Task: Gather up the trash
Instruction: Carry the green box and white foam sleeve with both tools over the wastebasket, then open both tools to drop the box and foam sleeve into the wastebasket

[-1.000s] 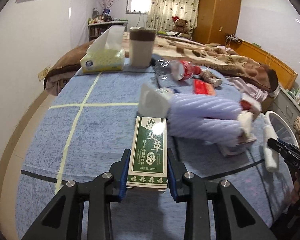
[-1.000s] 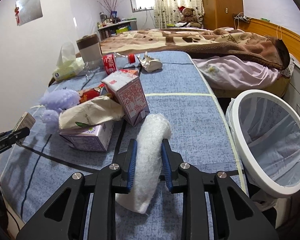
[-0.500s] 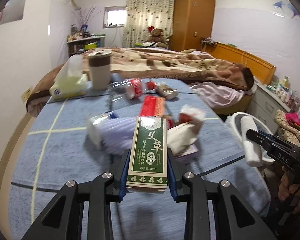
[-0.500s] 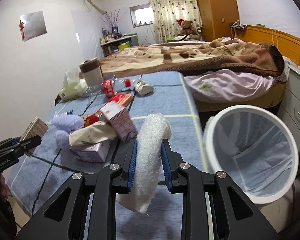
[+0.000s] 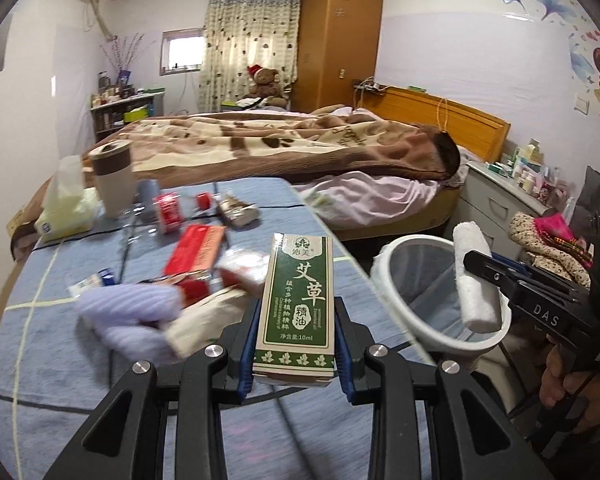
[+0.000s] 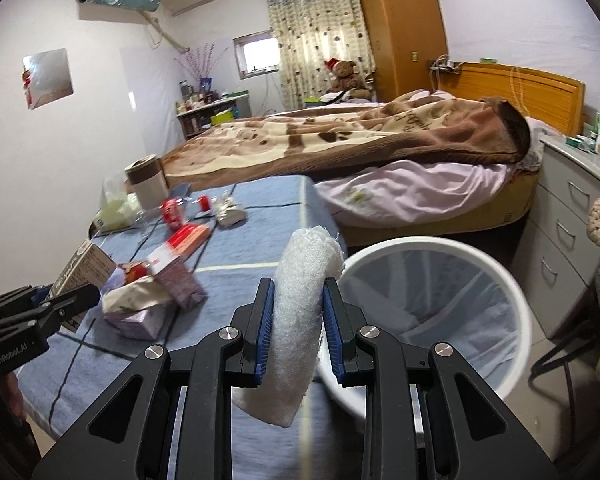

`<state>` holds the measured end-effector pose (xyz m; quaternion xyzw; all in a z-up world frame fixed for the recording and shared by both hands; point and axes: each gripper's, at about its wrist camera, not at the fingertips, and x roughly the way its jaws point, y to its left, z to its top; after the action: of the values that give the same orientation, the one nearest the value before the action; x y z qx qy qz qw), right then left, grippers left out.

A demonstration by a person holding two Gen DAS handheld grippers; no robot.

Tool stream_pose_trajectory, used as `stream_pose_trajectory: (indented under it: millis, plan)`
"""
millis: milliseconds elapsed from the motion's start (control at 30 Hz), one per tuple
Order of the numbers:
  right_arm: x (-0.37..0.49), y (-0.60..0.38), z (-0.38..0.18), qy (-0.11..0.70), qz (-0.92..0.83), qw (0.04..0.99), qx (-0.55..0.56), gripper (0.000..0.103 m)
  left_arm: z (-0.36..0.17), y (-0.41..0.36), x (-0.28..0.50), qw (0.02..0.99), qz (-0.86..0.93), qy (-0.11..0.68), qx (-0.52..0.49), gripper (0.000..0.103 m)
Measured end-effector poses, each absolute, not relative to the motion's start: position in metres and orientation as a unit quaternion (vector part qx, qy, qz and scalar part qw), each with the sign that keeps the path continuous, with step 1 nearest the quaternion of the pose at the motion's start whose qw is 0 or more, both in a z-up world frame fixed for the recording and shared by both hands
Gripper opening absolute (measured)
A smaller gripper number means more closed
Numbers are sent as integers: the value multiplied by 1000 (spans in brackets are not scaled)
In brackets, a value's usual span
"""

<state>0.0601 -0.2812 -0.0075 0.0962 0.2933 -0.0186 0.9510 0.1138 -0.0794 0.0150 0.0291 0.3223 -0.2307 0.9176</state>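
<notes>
above the blue table (image 5: 80,364), the left gripper (image 5: 295,334) is closed on a green box (image 5: 296,304). the right gripper (image 6: 298,330) squeezes a white foam roll (image 6: 300,320), probably just beside the white bin (image 6: 440,246).

Green-and-white carton (image 5: 294,304): upright, printed face toward the camera, clamped between the left hand-held gripper (image 5: 296,344) pads. White fibrous roll (image 6: 298,316): upright, slightly curved, clamped at mid-length by the right hand-held gripper (image 6: 296,332). White lined bin (image 6: 496,280): open, just right of the roll.
</notes>
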Motion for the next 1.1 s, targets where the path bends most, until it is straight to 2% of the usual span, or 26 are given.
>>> stream_pose_trajectory:
  millis: [733, 1100]
  plan:
    - [72, -374, -40, 341, -96, 929, 110, 25, -5, -235, 128, 873, -349, 333, 66, 33]
    - [78, -392, -59, 374, -108, 916, 101, 26, -28, -274, 146, 855, -365, 361, 73, 33]
